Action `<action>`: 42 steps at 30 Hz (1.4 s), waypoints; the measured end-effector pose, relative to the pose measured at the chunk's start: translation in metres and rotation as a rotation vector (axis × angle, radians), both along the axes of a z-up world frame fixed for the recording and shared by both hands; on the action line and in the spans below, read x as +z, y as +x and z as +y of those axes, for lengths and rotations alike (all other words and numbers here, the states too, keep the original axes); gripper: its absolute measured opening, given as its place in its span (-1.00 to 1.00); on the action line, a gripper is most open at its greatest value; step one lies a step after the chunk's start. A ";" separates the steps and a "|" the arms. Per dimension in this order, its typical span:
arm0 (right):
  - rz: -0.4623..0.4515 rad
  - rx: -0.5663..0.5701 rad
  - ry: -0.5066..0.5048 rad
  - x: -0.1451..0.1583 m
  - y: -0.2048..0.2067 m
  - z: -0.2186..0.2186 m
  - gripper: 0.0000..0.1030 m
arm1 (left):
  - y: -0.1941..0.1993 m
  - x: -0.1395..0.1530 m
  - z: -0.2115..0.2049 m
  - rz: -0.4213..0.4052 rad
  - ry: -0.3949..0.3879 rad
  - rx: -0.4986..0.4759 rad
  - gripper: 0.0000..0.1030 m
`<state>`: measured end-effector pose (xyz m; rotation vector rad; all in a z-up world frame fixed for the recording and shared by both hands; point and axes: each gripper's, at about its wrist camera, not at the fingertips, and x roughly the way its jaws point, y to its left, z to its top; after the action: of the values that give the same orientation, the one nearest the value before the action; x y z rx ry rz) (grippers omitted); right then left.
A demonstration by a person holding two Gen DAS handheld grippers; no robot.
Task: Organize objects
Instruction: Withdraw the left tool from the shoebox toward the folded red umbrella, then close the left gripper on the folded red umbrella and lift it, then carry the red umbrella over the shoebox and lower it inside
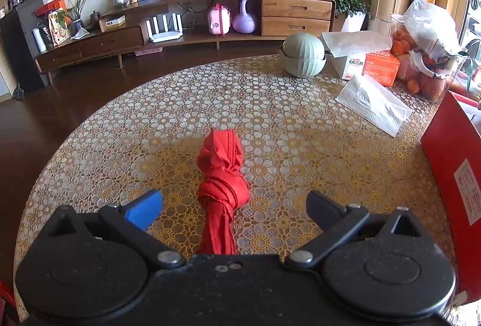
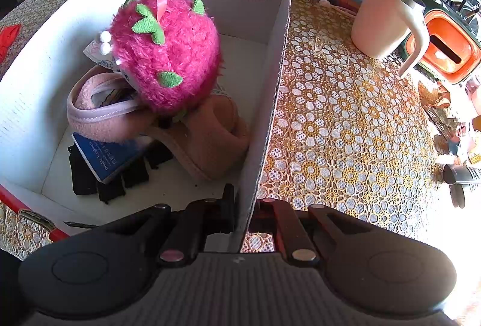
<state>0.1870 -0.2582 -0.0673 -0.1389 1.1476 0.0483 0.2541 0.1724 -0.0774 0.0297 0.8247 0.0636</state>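
Note:
A knotted red cloth lies on the lace-covered round table, its near end running under my left gripper. That gripper is open, one finger on each side of the cloth and neither touching it. My right gripper is shut on the right wall of a red-and-white cardboard box. Inside the box are a fuzzy pink plush fruit, a pink slipper, a blue booklet and black items. The box's red outside stands at the right in the left wrist view.
Stacked green bowls, a tissue box, a loose tissue and a bag of oranges sit at the table's far right. Right of the box stand a cream mug and an orange holder.

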 end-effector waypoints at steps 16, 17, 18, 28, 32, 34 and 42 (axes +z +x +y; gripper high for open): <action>0.004 -0.008 -0.006 -0.001 0.001 0.001 -0.86 | 0.031 -0.033 0.003 0.060 -0.012 0.012 0.50; 0.005 -0.010 -0.006 -0.001 0.001 0.001 -0.86 | 0.032 -0.034 0.004 0.063 -0.012 0.011 0.42; 0.006 -0.012 -0.006 -0.001 0.001 0.001 -0.86 | 0.033 -0.035 0.003 0.066 -0.009 0.011 0.38; 0.009 -0.027 -0.018 -0.002 0.002 0.002 -0.85 | 0.036 -0.038 0.010 0.077 0.008 0.031 -0.27; 0.007 -0.033 -0.020 -0.002 0.002 0.002 -0.85 | 0.030 -0.032 0.013 0.069 0.005 0.036 -0.34; 0.006 -0.037 -0.021 -0.002 0.002 0.002 -0.85 | 0.026 -0.025 0.015 0.061 -0.006 0.043 -0.35; 0.004 -0.039 -0.024 -0.001 0.002 0.003 -0.85 | -0.006 0.014 0.019 0.017 -0.031 0.056 -0.36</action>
<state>0.1893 -0.2547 -0.0687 -0.1371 1.1552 0.0000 0.2478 0.1919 -0.0634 -0.0224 0.8430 0.1032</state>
